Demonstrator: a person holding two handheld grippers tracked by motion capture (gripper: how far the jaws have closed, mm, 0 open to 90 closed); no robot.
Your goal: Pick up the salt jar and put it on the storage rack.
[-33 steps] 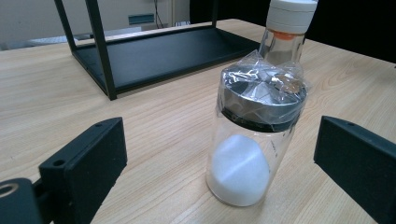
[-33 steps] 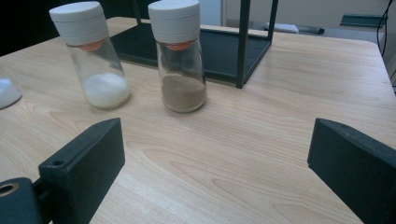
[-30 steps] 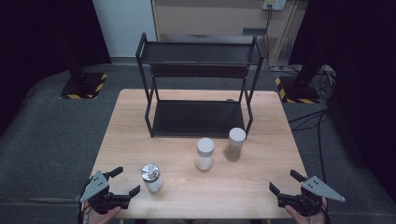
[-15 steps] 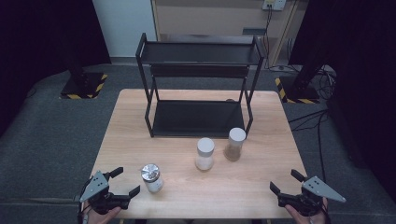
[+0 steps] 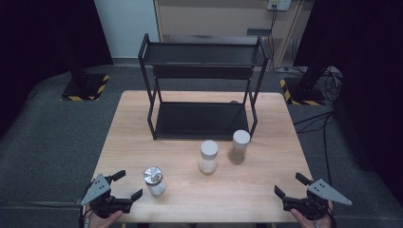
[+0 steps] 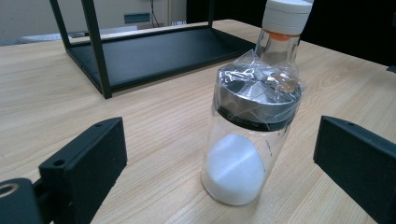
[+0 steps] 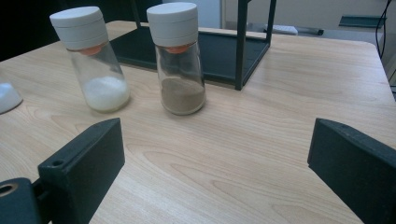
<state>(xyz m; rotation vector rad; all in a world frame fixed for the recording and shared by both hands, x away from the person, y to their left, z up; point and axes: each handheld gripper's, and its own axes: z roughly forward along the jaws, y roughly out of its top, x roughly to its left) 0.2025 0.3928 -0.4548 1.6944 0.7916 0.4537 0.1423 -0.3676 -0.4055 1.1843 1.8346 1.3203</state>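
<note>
Three jars stand on the wooden table [image 5: 266, 185]. A glass jar with a silver wrapped lid [image 5: 154, 181] [image 6: 250, 140] holds white powder and stands front left. My left gripper [image 5: 126, 186] [image 6: 219, 177] is open just left of it, jaws wide apart, the jar a little ahead between them. A white-capped jar of white powder [image 5: 208, 156] [image 7: 93, 63] and a white-capped jar of brown powder [image 5: 239, 146] [image 7: 180, 63] stand mid-table. My right gripper [image 5: 291, 185] [image 7: 215, 172] is open at the front right corner, nothing between its jaws.
A black two-tier metal rack [image 5: 202, 90] [image 7: 219, 49] stands at the back of the table, both shelves bare. Cables and stand bases with yellow-black tape [image 5: 85, 88] lie on the grey floor beyond.
</note>
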